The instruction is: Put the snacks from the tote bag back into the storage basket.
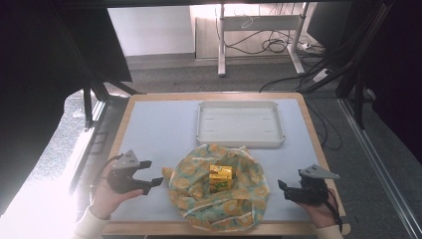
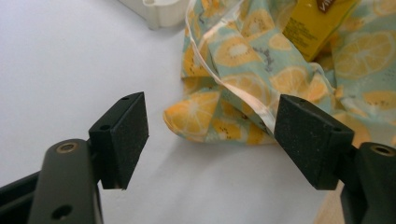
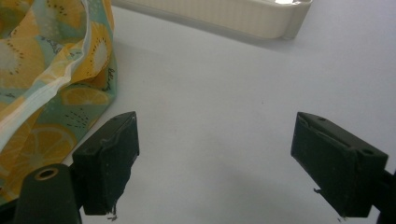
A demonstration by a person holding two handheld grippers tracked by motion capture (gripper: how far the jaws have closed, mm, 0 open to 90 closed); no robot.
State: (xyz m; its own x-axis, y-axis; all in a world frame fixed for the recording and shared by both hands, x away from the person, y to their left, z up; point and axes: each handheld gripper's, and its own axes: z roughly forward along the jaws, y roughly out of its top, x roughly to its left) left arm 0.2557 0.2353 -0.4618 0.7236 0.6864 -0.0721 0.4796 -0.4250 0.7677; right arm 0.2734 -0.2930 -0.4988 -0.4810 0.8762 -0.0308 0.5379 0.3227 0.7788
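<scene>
A single cloth (image 1: 219, 191) printed with orange and lemon slices lies spread and rumpled on the near middle of the table (image 1: 159, 129), with one small yellow carton (image 1: 220, 178) standing on its centre. The left gripper (image 1: 152, 173) sits just beside the cloth's left edge, jaws spread wide and gripping nothing; in the left gripper view a folded corner of the cloth lies on the table between and just beyond the two jaws. The right gripper (image 1: 282, 189) rests near the cloth's right edge, a strip of bare table between them, its jaws also wide apart and empty. One shallow white tray (image 1: 240, 143) lies beyond the cloth, its near rim close to the cloth's far edge. Bare table surface stretches left of the tray and around both grippers.
</scene>
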